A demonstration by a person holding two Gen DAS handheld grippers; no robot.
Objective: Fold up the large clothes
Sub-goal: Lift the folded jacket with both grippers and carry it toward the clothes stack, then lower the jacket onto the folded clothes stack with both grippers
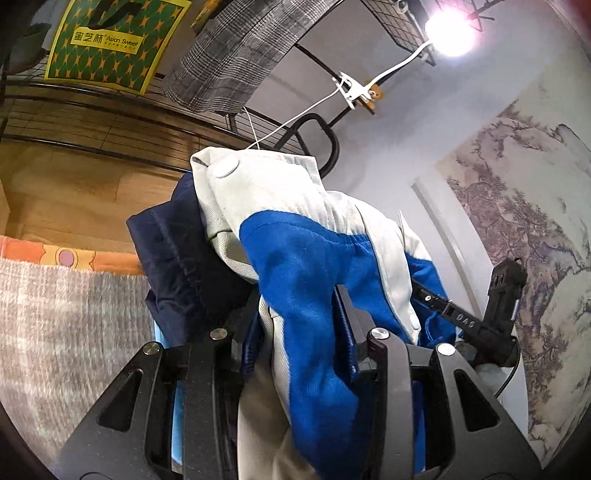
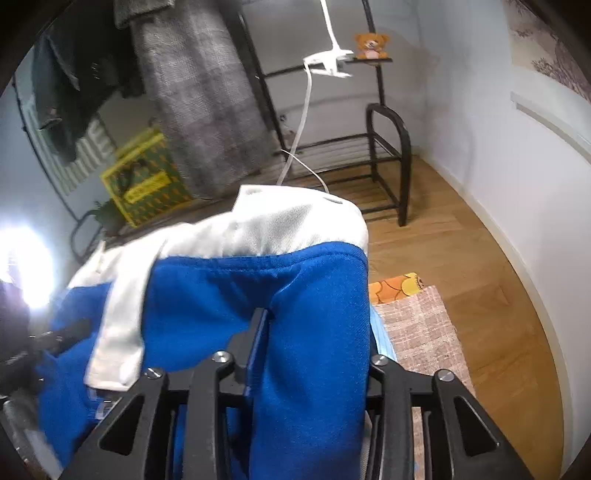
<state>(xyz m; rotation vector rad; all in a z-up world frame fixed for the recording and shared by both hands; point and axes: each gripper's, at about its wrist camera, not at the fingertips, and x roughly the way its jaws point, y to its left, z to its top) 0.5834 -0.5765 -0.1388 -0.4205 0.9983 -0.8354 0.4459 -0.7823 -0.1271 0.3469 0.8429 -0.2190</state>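
Note:
A blue and white garment (image 1: 303, 266) with a navy lining and white snap buttons hangs bunched over my left gripper (image 1: 299, 317), which is shut on it. The fabric hides the fingertips. The same garment (image 2: 258, 280) drapes over my right gripper (image 2: 314, 332), which is shut on a fold of it. Both grippers hold it lifted above a grey woven mat (image 2: 417, 321). The right gripper's black body (image 1: 498, 314) shows at the right of the left wrist view. Part of the left gripper (image 2: 44, 343) shows at the left of the right wrist view.
A black metal rack (image 2: 388, 155) stands on the wood floor by the white wall, with a grey plaid cloth (image 2: 207, 103) hanging on it, a yellow-green box (image 2: 147, 181), a clip lamp (image 1: 447, 33) and a small teddy bear (image 2: 371, 46). An orange patterned cloth (image 2: 399, 286) edges the mat.

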